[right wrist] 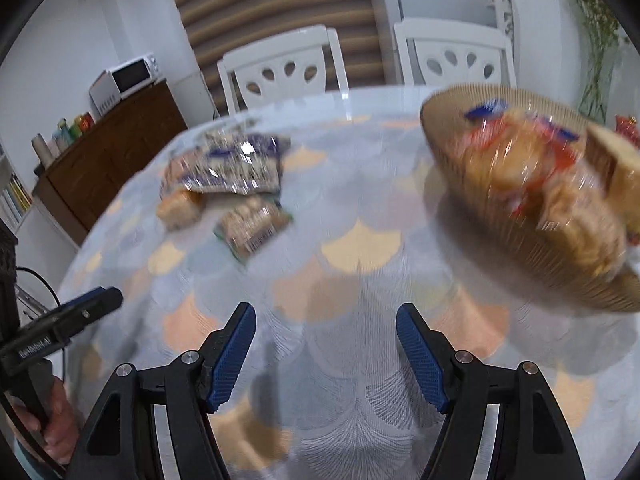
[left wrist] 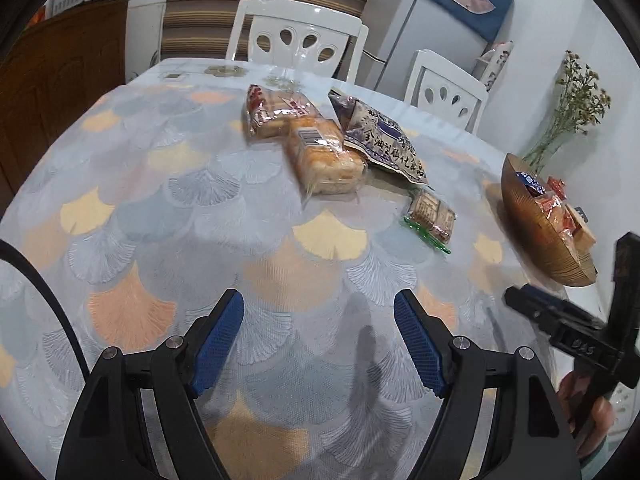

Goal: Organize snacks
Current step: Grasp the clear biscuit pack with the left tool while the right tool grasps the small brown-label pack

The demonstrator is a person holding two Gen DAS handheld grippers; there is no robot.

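Both tools are spread and hold nothing: the left tool (left wrist: 319, 340) and the right tool (right wrist: 326, 356) hover over the worktop (left wrist: 160, 208). Bread packs (left wrist: 326, 154), a purple bag (left wrist: 380, 138) and crackers (left wrist: 430, 216) lie mid-worktop. The bowl (left wrist: 532, 224) holds snacks, blurred in the right view and partly cut off.

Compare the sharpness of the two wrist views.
Left wrist view: mostly crisp, print readable on the purple snack bag, slight smear near the right edge. Right wrist view: motion blur smears the wooden bowl and the snacks, though the right gripper stays sharp.
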